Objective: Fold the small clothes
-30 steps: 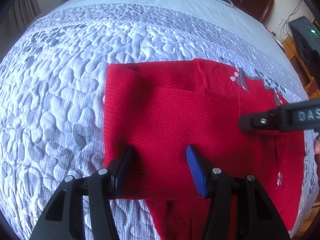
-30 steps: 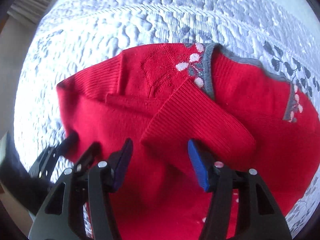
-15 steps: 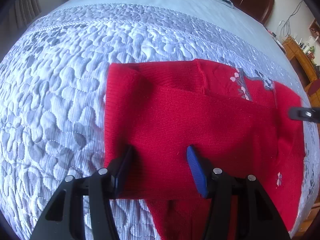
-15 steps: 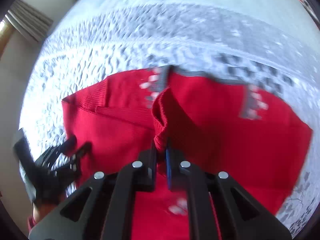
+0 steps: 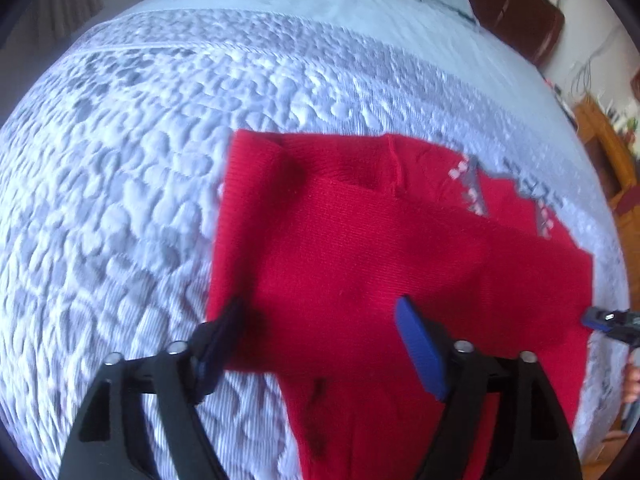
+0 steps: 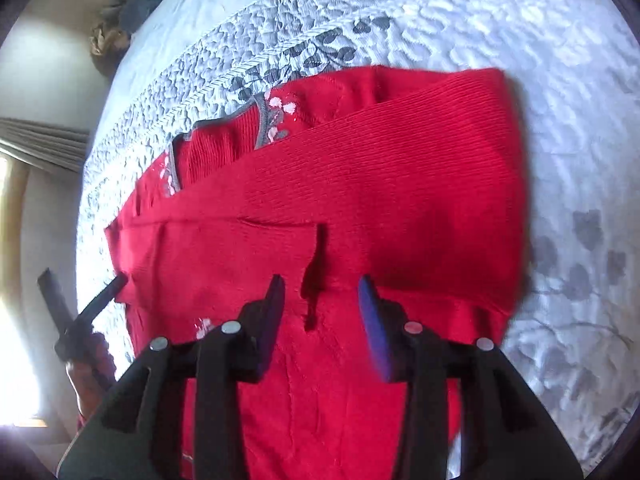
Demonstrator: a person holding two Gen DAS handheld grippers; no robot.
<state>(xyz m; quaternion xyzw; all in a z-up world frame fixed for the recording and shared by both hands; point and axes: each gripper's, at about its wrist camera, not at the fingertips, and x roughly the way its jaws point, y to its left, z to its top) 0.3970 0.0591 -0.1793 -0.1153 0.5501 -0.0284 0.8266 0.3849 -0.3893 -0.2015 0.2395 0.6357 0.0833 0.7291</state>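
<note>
Both grippers' jaws just opened above red sweater (image 6: 360, 184) on quilt (image 5: 120, 160)

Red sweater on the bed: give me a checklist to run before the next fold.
1. Left gripper free of cloth: ok, its jaws have just been opening and stand wide over the red sweater.
2. Right gripper free of cloth: ok, jaws have just been opening, nothing pinched.
3. Sleeve folded across the body: ok.
4. Sweater wholly on the quilt: cannot tell, the hem is cut off by the picture's edge.
5. Grey neckline lying flat: ok.
</note>
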